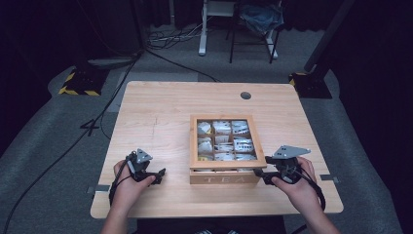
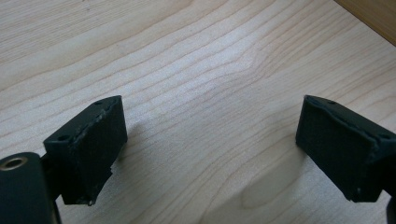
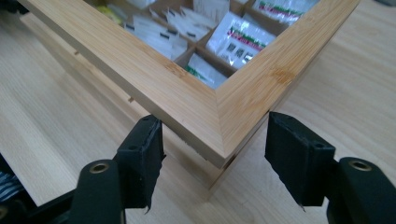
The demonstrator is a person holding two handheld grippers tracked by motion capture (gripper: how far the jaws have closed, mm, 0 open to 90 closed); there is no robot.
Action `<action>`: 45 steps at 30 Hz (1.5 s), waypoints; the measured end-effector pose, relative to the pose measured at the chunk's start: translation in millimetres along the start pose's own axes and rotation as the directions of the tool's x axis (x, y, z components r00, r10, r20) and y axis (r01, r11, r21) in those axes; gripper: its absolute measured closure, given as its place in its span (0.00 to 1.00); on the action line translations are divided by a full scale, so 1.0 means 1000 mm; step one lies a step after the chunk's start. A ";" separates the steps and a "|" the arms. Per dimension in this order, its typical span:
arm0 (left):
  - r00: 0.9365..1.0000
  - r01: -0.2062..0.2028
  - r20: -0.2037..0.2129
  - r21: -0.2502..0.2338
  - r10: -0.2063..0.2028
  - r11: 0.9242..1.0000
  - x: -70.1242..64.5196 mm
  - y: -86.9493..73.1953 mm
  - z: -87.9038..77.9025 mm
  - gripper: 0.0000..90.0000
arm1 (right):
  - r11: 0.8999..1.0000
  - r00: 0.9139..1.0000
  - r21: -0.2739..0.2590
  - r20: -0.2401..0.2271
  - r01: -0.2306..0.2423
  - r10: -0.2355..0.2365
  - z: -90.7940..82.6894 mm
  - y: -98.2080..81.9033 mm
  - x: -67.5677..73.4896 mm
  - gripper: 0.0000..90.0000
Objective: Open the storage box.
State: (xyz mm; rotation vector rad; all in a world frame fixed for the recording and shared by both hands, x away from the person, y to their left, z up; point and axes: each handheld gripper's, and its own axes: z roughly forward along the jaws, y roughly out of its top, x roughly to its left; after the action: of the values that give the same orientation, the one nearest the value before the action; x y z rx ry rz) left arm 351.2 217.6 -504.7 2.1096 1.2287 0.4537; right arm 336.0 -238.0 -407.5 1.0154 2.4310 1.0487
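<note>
Right claw (image 3: 212, 158) straddles the tea box's (image 3: 196, 112) lid corner, untouched.

I note a pale matt wooden table (image 1: 160, 107), grain visible; light-brown smooth bamboo-like tea box (image 3: 187, 102); glossy white sachets (image 3: 243, 39); matt black rubbery gripper pads (image 2: 95, 140).

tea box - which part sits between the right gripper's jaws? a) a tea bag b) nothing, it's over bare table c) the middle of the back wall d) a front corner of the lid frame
d: in the right gripper view the near corner of the tea box lid frame sits between the right gripper jaws, which stand apart from the wood.
</note>
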 end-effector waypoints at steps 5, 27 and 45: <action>1.000 0.000 0.000 0.000 0.000 1.000 0.000 0.000 0.000 0.10 | 0.999 0.999 -0.048 0.036 0.016 -0.014 -0.008 0.004 0.002 0.42; 1.000 -0.015 0.021 0.001 0.015 1.000 0.003 0.003 0.002 0.11 | 0.988 0.998 -0.145 0.045 0.042 -0.036 -0.023 0.026 -0.006 0.43; 1.000 -0.016 0.020 0.000 0.016 1.000 0.004 0.004 0.004 0.11 | 0.969 0.995 -0.240 0.096 0.054 -0.031 -0.029 0.051 -0.014 0.48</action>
State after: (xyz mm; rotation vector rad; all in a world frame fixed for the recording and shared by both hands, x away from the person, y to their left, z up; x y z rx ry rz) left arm 357.8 218.2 -504.6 2.1204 1.2010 0.4389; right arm 355.8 -237.8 -350.5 0.9047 2.1769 1.2207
